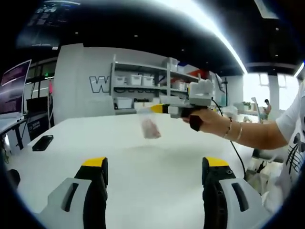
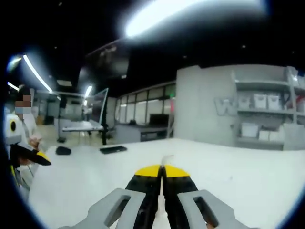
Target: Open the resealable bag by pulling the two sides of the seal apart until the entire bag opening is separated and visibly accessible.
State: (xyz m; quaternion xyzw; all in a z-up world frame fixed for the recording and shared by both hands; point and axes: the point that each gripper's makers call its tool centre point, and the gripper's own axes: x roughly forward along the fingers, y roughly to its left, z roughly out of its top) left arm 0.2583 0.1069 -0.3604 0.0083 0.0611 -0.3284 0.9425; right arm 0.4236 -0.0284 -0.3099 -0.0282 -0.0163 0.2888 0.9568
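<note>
So the right gripper (image 1: 159,109) is holding the resealable bag (image 1: 149,125) up in the air above the white table (image 1: 143,181), pinching it by the top edge with its jaws clamped together. In the right gripper view those yellow-tipped jaws (image 2: 162,172) are pressing shut on a thin sliver of clear plastic, which is all you're getting of the bag from that side. The bag is hanging down from the pinch, with something pinkish sitting inside it.

The left gripper (image 1: 155,174) is nowhere near the bag: it's sitting low over the table on the person's side of it, jaws spread wide with nothing between them.

Progress-wise, I'd say this is barely starting. One side of the bag is being gripped, the other side isn't grabbed yet, and the actual pull-apart is all still to do.

Hard to make out: whether the seal is open at all, since the bag is small and blurry. I also can't tell whether the pinch has one layer or both. There's a dark phone-like thing (image 1: 43,142) lying on the table, off beyond the left gripper.
</note>
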